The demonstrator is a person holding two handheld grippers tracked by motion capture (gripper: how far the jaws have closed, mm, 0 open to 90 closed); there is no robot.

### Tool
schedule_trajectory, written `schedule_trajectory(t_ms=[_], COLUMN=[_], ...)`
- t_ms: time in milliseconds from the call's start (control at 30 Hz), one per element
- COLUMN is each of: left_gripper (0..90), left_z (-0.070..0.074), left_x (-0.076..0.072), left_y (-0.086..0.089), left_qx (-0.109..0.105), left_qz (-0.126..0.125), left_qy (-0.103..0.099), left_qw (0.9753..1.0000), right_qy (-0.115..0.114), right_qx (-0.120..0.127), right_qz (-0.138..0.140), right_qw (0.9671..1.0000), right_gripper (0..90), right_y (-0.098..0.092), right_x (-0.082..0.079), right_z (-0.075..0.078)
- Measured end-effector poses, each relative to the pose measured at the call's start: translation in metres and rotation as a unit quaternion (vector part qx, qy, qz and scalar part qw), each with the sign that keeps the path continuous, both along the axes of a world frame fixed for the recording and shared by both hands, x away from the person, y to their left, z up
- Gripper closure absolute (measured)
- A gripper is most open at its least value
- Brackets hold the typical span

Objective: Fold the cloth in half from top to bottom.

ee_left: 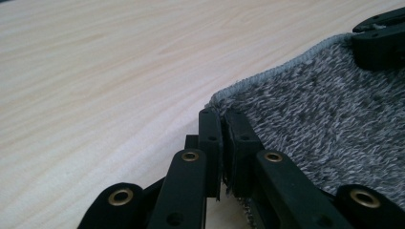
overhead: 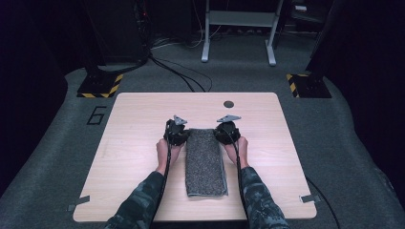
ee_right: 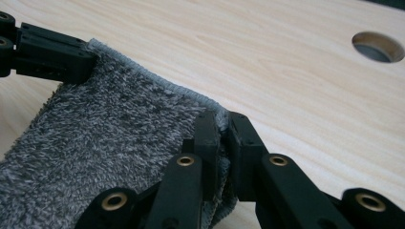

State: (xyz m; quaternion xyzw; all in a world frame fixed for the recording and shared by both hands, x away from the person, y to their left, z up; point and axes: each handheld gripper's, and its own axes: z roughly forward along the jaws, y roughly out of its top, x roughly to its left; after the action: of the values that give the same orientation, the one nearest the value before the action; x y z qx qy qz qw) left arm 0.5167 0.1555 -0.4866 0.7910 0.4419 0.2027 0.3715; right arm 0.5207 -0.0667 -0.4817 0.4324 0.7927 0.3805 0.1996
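Note:
A grey folded towel (overhead: 206, 162) lies lengthwise on the middle of the wooden table (overhead: 133, 119). My left gripper (overhead: 175, 131) is at the towel's far left corner, and in the left gripper view its jaws are shut on the towel's edge (ee_left: 222, 114). My right gripper (overhead: 227, 130) is at the far right corner, jaws shut on the towel's corner (ee_right: 220, 119). The right gripper (ee_left: 379, 38) also appears across the towel (ee_left: 325, 124) in the left gripper view. In the right gripper view the left gripper (ee_right: 43, 50) sits at the towel's (ee_right: 105, 138) other corner.
A round hole (overhead: 229, 103) is in the table beyond the towel, also seen as the hole (ee_right: 377, 46) in the right gripper view. Tape tabs (overhead: 78, 202) mark the near corners. Stand bases with yellow-black stripes (overhead: 100, 86) and cables lie on the floor beyond.

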Motion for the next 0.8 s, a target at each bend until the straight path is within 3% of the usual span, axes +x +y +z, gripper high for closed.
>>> schedule_trajectory(t_ms=[100, 233, 333, 533, 800], left_gripper=[86.2, 86.2, 86.2, 86.1, 86.1], left_z=[0.007, 0.014, 0.023, 0.038, 0.049], left_x=[0.000, -0.001, -0.002, -0.006, -0.020], left_y=[0.001, 0.002, 0.002, 0.002, 0.002], left_qx=[0.009, -0.001, -0.001, 0.005, -0.008], left_qz=[-0.004, 0.001, 0.003, -0.002, -0.011], left_qy=[-0.012, -0.027, -0.042, -0.068, -0.098], left_qw=[0.9999, 0.9996, 0.9991, 0.9977, 0.9951], right_qy=[-0.003, -0.015, -0.039, -0.054, -0.076], right_qx=[0.003, 0.007, 0.001, 0.013, 0.018], right_qz=[0.002, 0.002, 0.011, 0.011, 0.018], right_qw=[1.0000, 0.9999, 0.9992, 0.9984, 0.9968], right_gripper=[83.2, 83.3, 83.2, 83.2, 83.2], right_y=[-0.001, -0.001, 0.000, -0.001, -0.006], right_x=[0.000, 0.000, -0.002, -0.003, -0.015], right_z=[0.003, 0.015, 0.024, 0.038, 0.050])
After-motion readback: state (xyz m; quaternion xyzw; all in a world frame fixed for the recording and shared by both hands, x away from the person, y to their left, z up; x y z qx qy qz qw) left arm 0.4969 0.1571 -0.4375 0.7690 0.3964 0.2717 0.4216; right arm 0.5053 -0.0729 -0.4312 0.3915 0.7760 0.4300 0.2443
